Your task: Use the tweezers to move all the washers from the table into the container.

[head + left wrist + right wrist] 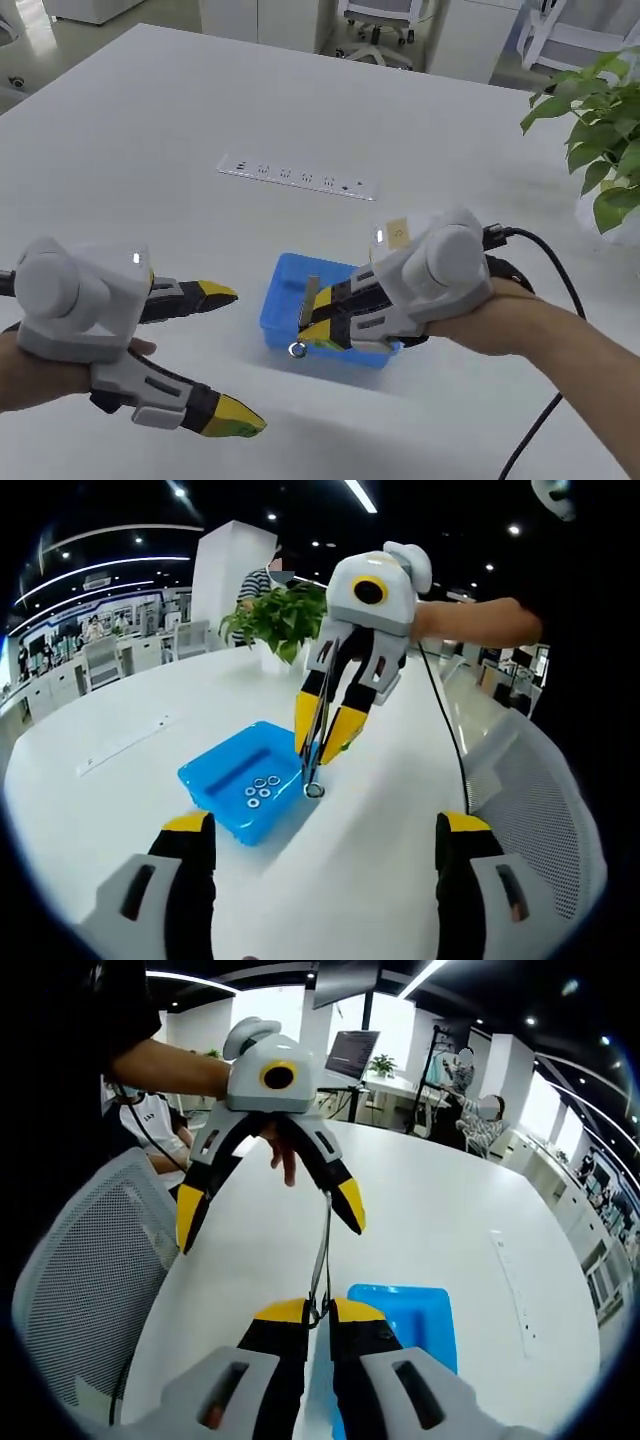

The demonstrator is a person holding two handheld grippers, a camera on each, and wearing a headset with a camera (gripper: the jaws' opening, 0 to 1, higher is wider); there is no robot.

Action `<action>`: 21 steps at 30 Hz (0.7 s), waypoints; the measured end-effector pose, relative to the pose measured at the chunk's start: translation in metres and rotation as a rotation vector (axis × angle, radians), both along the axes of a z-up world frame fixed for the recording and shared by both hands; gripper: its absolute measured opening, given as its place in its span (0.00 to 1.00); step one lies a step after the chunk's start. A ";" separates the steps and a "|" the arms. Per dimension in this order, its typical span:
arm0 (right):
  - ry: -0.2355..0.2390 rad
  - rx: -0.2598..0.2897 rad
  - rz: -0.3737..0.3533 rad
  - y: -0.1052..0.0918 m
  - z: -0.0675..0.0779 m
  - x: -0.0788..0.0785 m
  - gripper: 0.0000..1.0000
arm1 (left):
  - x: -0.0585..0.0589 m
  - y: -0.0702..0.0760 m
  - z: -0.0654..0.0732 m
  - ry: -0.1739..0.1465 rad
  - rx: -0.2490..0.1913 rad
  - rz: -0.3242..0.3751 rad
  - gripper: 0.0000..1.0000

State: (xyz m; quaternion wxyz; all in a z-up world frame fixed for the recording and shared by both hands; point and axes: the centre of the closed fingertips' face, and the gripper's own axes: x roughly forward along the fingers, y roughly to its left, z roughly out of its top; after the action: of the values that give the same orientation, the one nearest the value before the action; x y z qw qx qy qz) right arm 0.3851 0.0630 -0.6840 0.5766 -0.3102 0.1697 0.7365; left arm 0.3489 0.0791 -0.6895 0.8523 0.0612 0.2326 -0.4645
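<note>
Beyond blue container (pixel 285 285), on white table (pixel 150 150): flat power strip (pixel 295 178); plant (pixel 600 120) far right of it. Right gripper (pixel 318 758) hangs over container, masking part of interior in head view, clamped on tweezers (pixel 324 1245). Tweezers near vertical, tips down, pinching washer (pixel 314 790) at container's near corner; inside or outside rim unclear. Small washer cluster (pixel 260 788) inside container, about 4. Left gripper (pixel 237 357) left of container, 2 jaws spread wide, holding nothing.
</note>
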 end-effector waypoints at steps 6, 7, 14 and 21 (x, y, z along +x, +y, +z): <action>-0.006 0.003 -0.016 -0.006 0.004 0.013 0.08 | 0.001 0.001 0.000 0.003 -0.004 0.006 0.99; -0.007 0.003 -0.018 -0.006 0.004 0.015 0.08 | 0.001 0.002 0.000 0.001 -0.003 0.008 0.99; -0.022 0.000 -0.044 -0.013 0.004 0.034 0.08 | 0.002 0.002 0.002 0.001 -0.012 0.016 0.99; -0.027 -0.004 -0.079 -0.020 -0.005 0.055 0.08 | 0.004 0.004 0.003 -0.003 -0.009 0.021 0.99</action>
State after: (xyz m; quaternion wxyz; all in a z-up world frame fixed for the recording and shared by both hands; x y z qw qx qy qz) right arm 0.4397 0.0432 -0.6891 0.6068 -0.3142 0.1758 0.7087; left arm 0.3527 0.0832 -0.6867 0.8577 0.0558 0.2298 -0.4566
